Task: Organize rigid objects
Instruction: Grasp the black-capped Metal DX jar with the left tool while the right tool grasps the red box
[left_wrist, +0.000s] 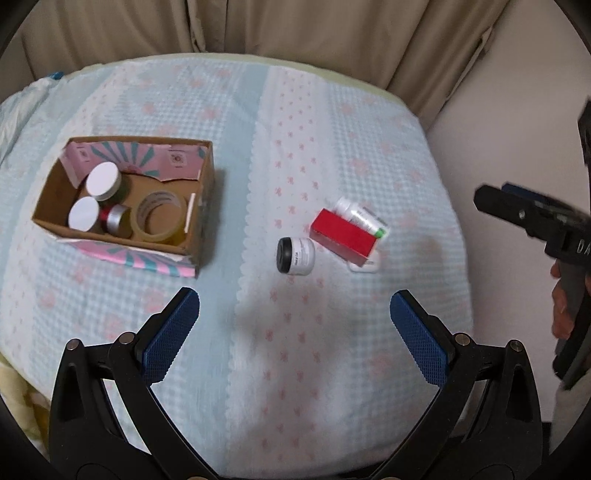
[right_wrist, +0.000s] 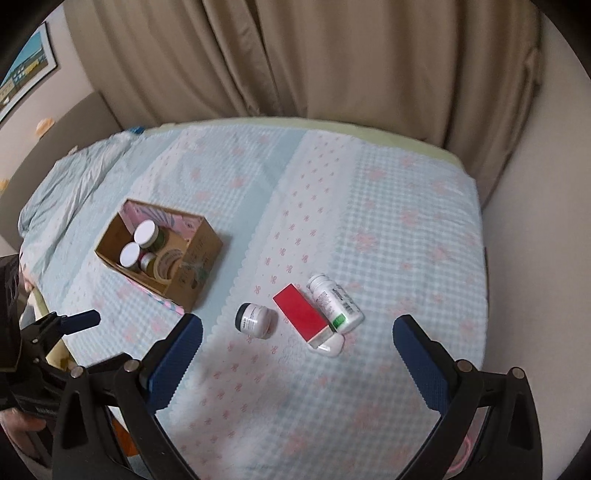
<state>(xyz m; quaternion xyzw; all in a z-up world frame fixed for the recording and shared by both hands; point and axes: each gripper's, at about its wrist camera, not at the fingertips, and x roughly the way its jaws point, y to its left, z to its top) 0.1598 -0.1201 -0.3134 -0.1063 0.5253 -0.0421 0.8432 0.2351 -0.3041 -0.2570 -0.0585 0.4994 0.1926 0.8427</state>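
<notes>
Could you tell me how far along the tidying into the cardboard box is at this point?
Partly done. The cardboard box already holds two white-lidded jars, a small red-and-silver container and a tape roll. Nothing is in hand: the left hand-held gripper and the right hand-held gripper are both open and empty. Still out on the bedspread: the black-lidded jar, red box, white bottle and a small white item beneath the box.

**Bedroom with a covered bed and drawn curtains**

A bed (right_wrist: 388, 229) fills most of both views, spread with a pale blue checked cover (left_wrist: 155, 110) carrying pink bows and a white strip down the middle. Beige curtains (right_wrist: 295, 55) hang closed along its far side. A plain cream wall (right_wrist: 535, 221) stands to the right. A framed picture (right_wrist: 26, 70) hangs on the far left wall.
</notes>
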